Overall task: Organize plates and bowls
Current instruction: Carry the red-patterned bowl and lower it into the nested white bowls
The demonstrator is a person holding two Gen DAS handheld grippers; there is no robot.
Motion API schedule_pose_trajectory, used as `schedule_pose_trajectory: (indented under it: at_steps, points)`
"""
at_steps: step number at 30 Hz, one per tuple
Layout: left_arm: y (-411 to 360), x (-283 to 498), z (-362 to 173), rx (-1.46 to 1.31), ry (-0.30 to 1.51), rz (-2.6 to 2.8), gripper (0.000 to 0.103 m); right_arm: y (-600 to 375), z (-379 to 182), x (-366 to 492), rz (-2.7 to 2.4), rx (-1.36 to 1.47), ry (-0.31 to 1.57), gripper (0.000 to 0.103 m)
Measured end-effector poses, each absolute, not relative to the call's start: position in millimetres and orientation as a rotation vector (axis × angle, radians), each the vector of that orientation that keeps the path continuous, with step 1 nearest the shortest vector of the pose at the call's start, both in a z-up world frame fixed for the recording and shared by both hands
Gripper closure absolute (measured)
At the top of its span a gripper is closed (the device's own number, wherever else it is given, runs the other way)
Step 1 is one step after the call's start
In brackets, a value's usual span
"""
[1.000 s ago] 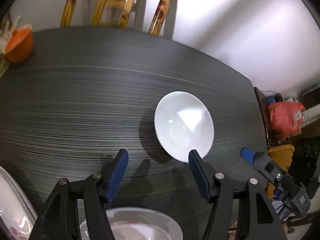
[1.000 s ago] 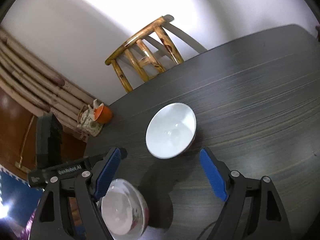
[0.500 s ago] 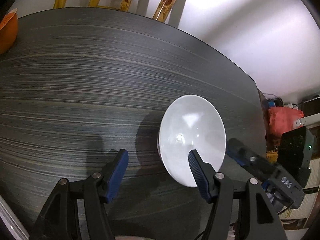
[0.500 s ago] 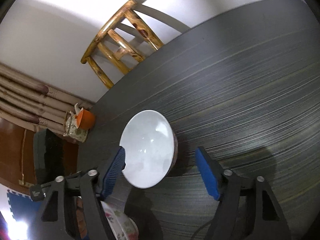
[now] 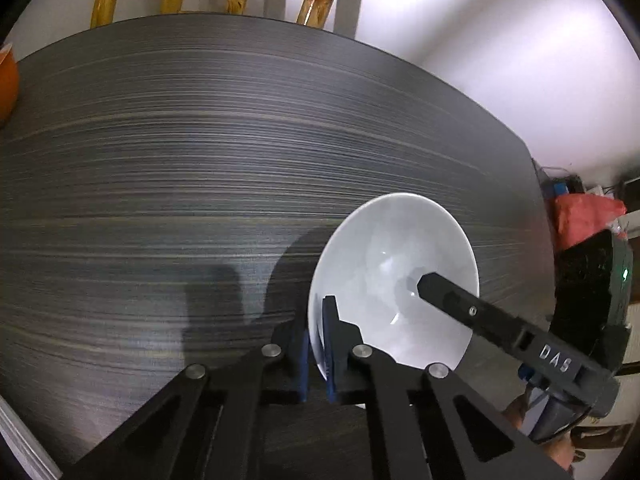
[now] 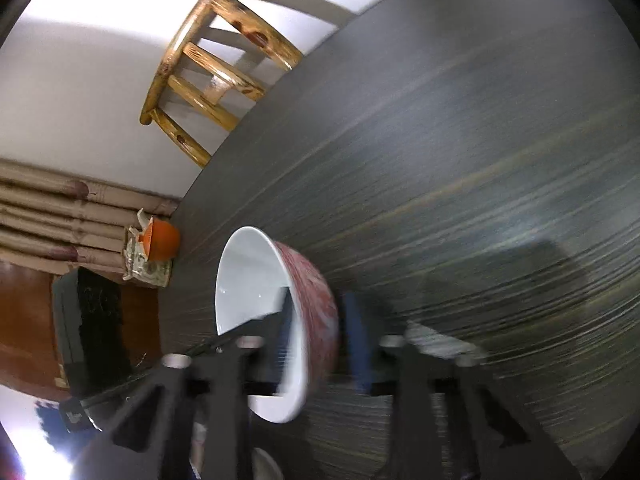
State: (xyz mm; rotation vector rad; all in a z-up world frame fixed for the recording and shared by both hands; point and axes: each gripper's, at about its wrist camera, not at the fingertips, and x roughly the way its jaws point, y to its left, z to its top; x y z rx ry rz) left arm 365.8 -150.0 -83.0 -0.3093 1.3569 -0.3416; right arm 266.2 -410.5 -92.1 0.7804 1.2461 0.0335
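A: The right wrist view shows the bowl [image 6: 316, 296] has a red-patterned outside; the left shows only its white inside.

B: It's on the dark table [image 5: 160, 200], mouth tilted sideways.

A: The left gripper [image 5: 316, 344] pinches its rim; the right gripper [image 6: 320, 340] straddles the wall, still parted.

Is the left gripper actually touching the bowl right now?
Touching. The left wrist view shows the left gripper with its blue pads closed on the white bowl's near rim, one pad inside and one outside.
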Motion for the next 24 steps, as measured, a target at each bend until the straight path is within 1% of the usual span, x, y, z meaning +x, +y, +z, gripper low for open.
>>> schedule_pose_trajectory:
  at_steps: [2, 5, 8, 12, 14, 18, 24]
  points:
    - [-144, 358, -75, -0.334, 1.347, -0.356, 0.098, -407, -90, 262, 0.031, 0.747, 1.243, 0.085]
    - [-131, 335, -52, -0.333, 1.307, -0.383, 0.098, -407, -78, 249, 0.052, 0.779, 1.206, 0.086]
    - [-120, 304, -24, -0.330, 1.257, -0.396, 0.098, -395, -49, 234, 0.076, 0.741, 1.157, 0.086]
    - [-101, 263, -1, -0.336, 1.219, -0.394, 0.098, -376, -14, 205, 0.125, 0.740, 1.116, 0.084]
    - [-91, 244, 3, -0.346, 1.213, -0.376, 0.098, -362, 0, 188, 0.158, 0.740, 1.110, 0.084]
    - [-73, 209, 3, -0.339, 1.203, -0.335, 0.098, -332, 9, 162, 0.200, 0.733, 1.136, 0.083]
    - [-49, 180, -14, -0.336, 1.212, -0.292, 0.097, -293, -2, 136, 0.242, 0.723, 1.179, 0.083]
